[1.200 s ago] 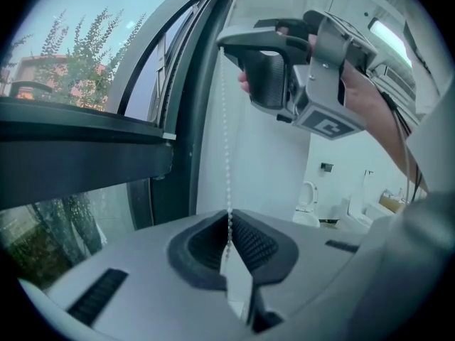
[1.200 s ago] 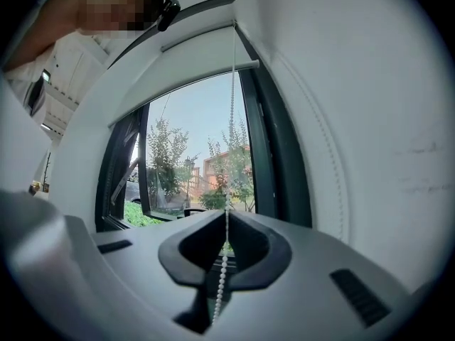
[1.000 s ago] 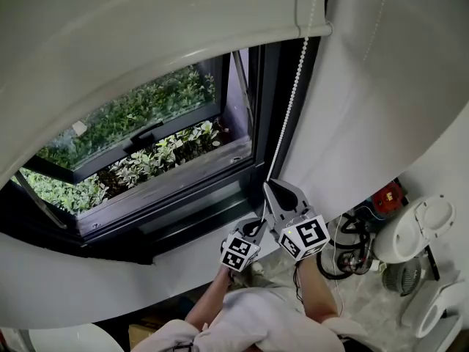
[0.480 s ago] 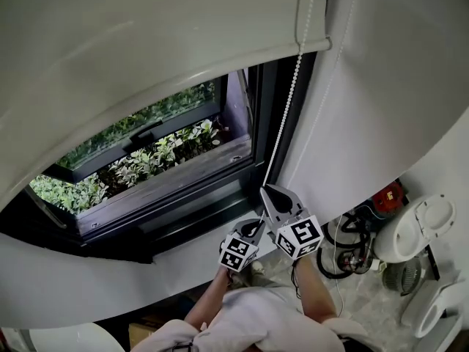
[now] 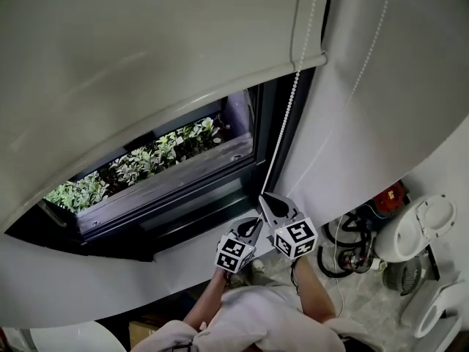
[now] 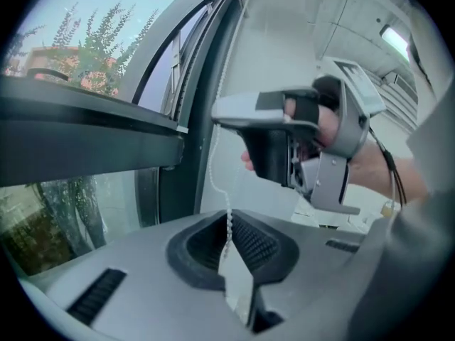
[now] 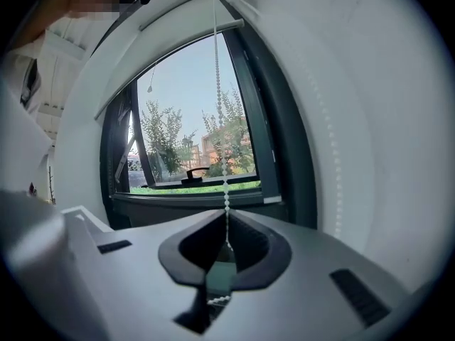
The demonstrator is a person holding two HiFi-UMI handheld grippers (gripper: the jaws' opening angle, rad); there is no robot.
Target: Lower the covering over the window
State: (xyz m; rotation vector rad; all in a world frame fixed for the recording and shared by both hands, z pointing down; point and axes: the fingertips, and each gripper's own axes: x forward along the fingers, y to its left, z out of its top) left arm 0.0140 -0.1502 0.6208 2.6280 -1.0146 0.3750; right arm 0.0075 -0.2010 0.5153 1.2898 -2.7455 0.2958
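From overhead: roller blind partway down the window; bead chain at its right edge, down to the right hand-held gripper, with the left hand-held gripper just below and nearer. Left gripper view: clamps shut on the chain, right hand-held gripper close beyond. Right gripper view: pinches shut on the same chain, window beyond.

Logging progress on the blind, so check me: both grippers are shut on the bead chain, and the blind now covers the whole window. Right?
Not quite. The blind covers only the upper part of the window; the head view shows plants through the uncovered lower glass. The left gripper and right gripper are indeed shut on the bead chain.
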